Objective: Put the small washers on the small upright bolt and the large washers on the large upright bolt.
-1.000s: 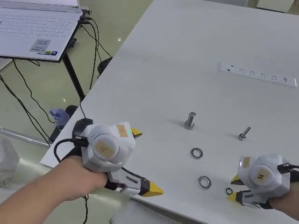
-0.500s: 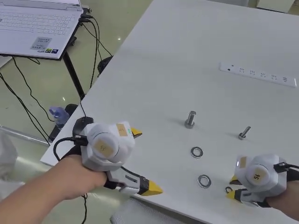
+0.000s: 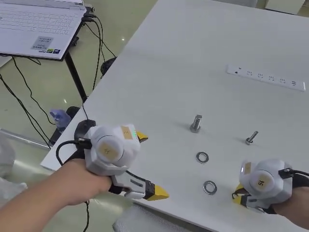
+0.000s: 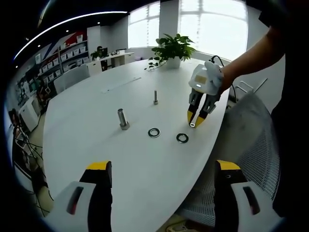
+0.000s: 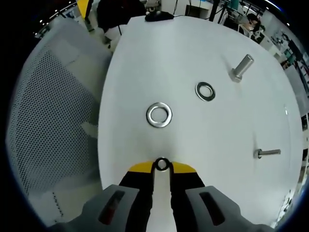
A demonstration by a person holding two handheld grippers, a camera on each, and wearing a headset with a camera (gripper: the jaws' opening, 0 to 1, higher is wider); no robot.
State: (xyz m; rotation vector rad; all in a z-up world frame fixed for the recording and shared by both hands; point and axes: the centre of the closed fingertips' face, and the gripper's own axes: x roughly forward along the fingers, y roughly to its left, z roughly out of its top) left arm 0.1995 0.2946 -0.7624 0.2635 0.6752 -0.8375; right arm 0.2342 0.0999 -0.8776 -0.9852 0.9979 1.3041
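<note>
The large upright bolt [image 3: 196, 123] and the small upright bolt [image 3: 250, 138] stand mid-table. Two large washers [image 3: 202, 157] [image 3: 209, 187] lie flat in front of them. My right gripper [image 3: 236, 194] is low at the table's near edge, shut on a small washer [image 5: 161, 164] pinched between its yellow tips. In the right gripper view both large washers [image 5: 159, 115] [image 5: 205, 91] lie ahead of the jaws, with the large bolt [image 5: 241, 66] beyond. My left gripper [image 3: 150, 166] hovers open over the near left edge, holding nothing, well apart from the washers [image 4: 154, 132].
A white power strip [image 3: 266, 77] lies at the back right of the table. A laptop [image 3: 38, 26] sits on a stand to the left, with cables hanging to the floor. A mesh chair [image 5: 53, 111] is close against the near table edge.
The small washer that lay on the table by the right gripper's tips is now pinched between them. The right gripper shifted slightly left. The left gripper stayed put.
</note>
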